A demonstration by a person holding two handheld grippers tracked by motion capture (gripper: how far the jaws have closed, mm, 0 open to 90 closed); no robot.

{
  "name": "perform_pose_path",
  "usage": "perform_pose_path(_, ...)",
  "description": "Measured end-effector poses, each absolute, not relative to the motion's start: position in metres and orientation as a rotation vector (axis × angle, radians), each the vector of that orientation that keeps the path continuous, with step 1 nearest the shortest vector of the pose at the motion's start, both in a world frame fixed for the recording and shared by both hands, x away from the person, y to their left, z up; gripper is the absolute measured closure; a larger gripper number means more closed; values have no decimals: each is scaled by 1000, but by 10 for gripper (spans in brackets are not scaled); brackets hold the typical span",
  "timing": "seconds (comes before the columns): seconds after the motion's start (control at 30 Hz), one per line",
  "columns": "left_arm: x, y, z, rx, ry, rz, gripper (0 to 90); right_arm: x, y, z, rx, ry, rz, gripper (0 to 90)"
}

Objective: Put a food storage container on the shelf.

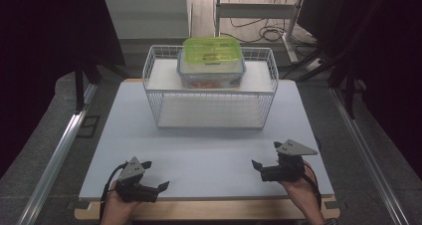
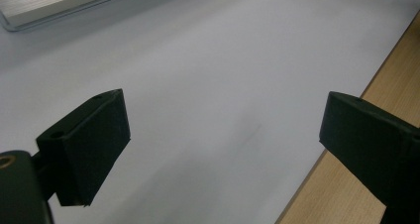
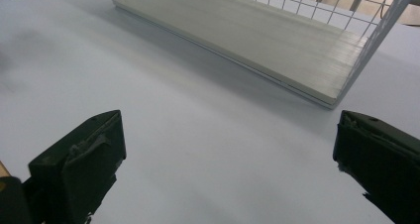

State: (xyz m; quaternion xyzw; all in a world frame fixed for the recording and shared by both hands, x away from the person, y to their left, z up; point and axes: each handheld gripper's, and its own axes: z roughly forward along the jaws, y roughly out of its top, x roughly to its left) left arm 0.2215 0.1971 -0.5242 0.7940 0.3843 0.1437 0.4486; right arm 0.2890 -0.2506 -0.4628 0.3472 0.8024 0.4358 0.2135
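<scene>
Here my left gripper (image 1: 155,181) has its fingers (image 2: 91,147) spread wide with nothing between them, low over the pale tabletop (image 1: 209,150) near its front edge, where the wooden border (image 2: 366,184) shows just beside one finger. My right gripper (image 1: 264,160) is likewise spread wide and empty, its fingers (image 3: 81,167) parted over bare tabletop at the front right, pointing toward the left. Both hands grip their tools at the near edge: left hand (image 1: 118,207), right hand (image 1: 298,189). Well ahead of both grippers stands a white wire rack (image 1: 211,93) with a lower shelf (image 3: 247,35) and an upper one. On the upper shelf sits a clear container (image 1: 211,73) with a bright green lid (image 1: 211,50); something orange is inside, though I cannot tell what.
</scene>
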Motion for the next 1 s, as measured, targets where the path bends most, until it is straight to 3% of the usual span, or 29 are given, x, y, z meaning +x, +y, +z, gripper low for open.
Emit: perform_pose_path(1.0, 222, 197, -525, 1966, 956, 351, 53, 278, -289, -475, 1044, 2174, 1130, 0)
